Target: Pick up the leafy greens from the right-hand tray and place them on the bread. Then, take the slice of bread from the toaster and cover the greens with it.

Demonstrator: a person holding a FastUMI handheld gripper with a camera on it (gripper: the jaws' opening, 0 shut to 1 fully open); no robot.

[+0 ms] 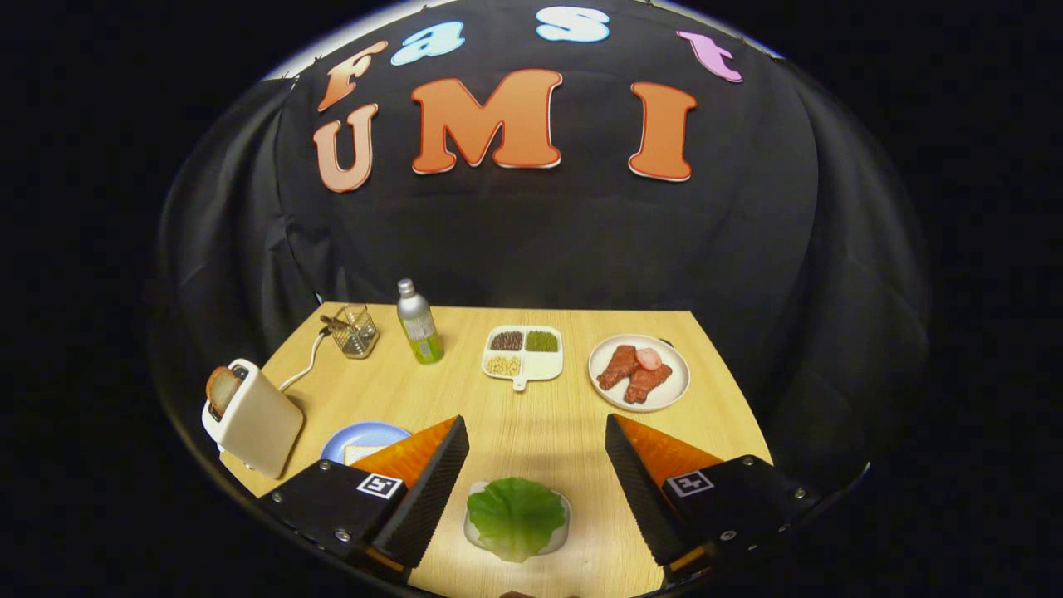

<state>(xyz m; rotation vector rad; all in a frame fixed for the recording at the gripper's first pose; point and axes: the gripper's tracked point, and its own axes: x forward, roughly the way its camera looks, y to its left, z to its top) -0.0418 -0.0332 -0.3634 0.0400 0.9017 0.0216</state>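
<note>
A green leafy piece lies on a small white tray on the wooden table, right between my two fingers and below them. My gripper is open, with nothing touching the fingers. A blue plate with a pale slice of bread on it sits just left of my left finger, partly hidden by it. At the table's left edge stands a white toaster with a browned slice of bread sticking out of its slot.
Beyond the fingers stand a white plate with red meat pieces, a divided white dish of beans and grains, a green-labelled metal bottle and a small wire basket. The toaster's cord runs back towards the basket.
</note>
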